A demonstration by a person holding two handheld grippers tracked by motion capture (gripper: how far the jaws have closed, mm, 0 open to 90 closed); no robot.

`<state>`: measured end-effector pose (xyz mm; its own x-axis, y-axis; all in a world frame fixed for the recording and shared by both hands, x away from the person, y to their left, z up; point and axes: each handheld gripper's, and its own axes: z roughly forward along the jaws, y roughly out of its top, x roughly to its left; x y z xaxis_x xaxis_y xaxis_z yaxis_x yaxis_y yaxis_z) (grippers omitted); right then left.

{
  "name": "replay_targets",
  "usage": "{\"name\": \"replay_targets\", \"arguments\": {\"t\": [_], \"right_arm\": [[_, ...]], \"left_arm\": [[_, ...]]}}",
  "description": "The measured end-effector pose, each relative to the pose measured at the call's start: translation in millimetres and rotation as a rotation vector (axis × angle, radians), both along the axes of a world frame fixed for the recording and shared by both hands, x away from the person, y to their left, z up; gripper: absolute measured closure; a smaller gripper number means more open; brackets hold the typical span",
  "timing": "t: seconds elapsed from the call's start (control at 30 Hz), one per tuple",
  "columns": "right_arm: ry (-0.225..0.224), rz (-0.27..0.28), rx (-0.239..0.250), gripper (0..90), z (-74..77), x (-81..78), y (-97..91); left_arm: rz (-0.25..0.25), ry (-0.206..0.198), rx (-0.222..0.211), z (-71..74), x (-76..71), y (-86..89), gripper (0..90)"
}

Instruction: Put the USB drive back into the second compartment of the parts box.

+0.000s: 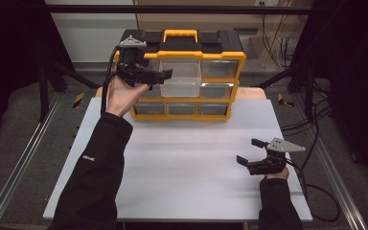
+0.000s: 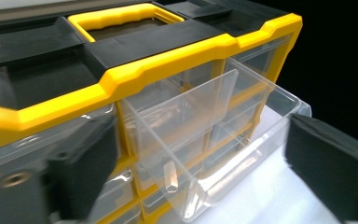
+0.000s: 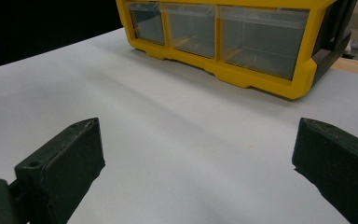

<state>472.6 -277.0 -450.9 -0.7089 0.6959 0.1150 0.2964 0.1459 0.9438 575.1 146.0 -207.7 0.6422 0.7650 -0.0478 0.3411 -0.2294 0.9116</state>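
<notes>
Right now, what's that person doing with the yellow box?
A person holds a gripper in each hand at a white table. The left gripper is up at the yellow and black drawer box, its jaws open beside a clear drawer that sticks out of the top row and looks empty. The right gripper waits low over the table, jaws open, holding nothing.

White table top (image 1: 187, 163) runs under and ahead of the right gripper; yellow-and-black drawer organizer (image 1: 220, 56) stands at its far edge, well ahead of that gripper and right against the left one. One clear drawer (image 1: 181, 79) in the upper row is pulled out, sitting between the left gripper's jaws, other drawers closed. Yellow carry handle (image 1: 180, 34) on top, cables (image 1: 311, 122) on floor off to the right gripper's right.
</notes>
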Motion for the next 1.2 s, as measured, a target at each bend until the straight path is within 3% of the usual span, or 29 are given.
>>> {"name": "replay_targets", "arguments": {"t": [0.13,0.6,0.97,1.2], "right_arm": [[-0.001,0.000,0.001,2.2,0.2,-0.1,-0.1],[0.000,-0.001,0.004,2.2,0.3,-0.2,-0.1],[0.000,-0.001,0.005,2.2,0.3,-0.2,0.0],[0.000,-0.002,0.001,2.3,0.1,-0.1,0.2]], "left_arm": [[0.002,-0.004,-0.001,-2.0,-7.4,8.5,1.0],[0.015,-0.072,-0.018,-20.4,-39.9,44.2,1.1],[0.019,-0.137,-0.070,-56.0,-66.6,75.3,1.4],[0.024,-0.146,-0.101,-81.6,-77.6,88.3,1.5]]}}
